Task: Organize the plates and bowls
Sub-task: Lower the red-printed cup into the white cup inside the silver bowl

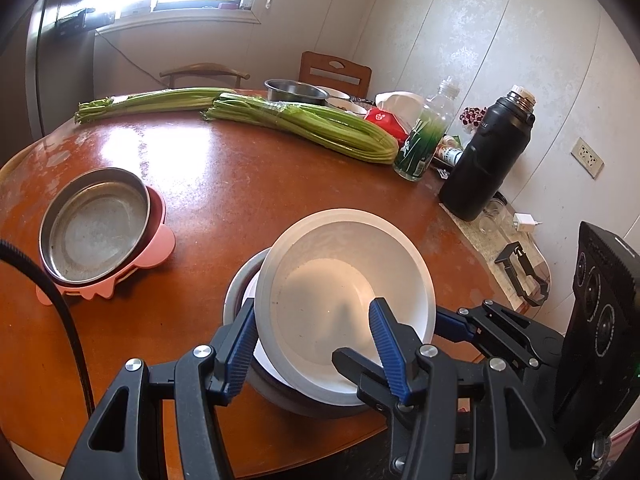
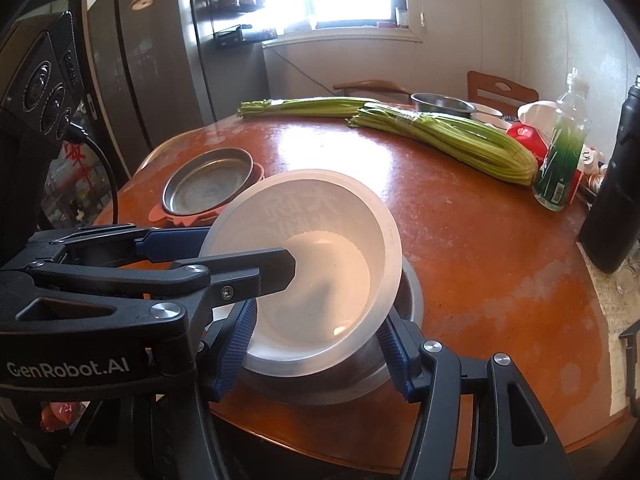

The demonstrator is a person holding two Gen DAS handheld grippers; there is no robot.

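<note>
Left gripper (image 2: 276, 268) body: white "GenRobot.AI". White bowl (image 2: 320, 264) wall: faint embossed characters, illegible.

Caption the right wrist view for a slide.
Left hand-held gripper pinches the tilted white bowl over a steel bowl on the table.

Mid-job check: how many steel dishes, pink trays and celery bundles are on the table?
Steel dishes: 3
Pink tray: 1
Celery bundles: 2
Total: 6
</note>
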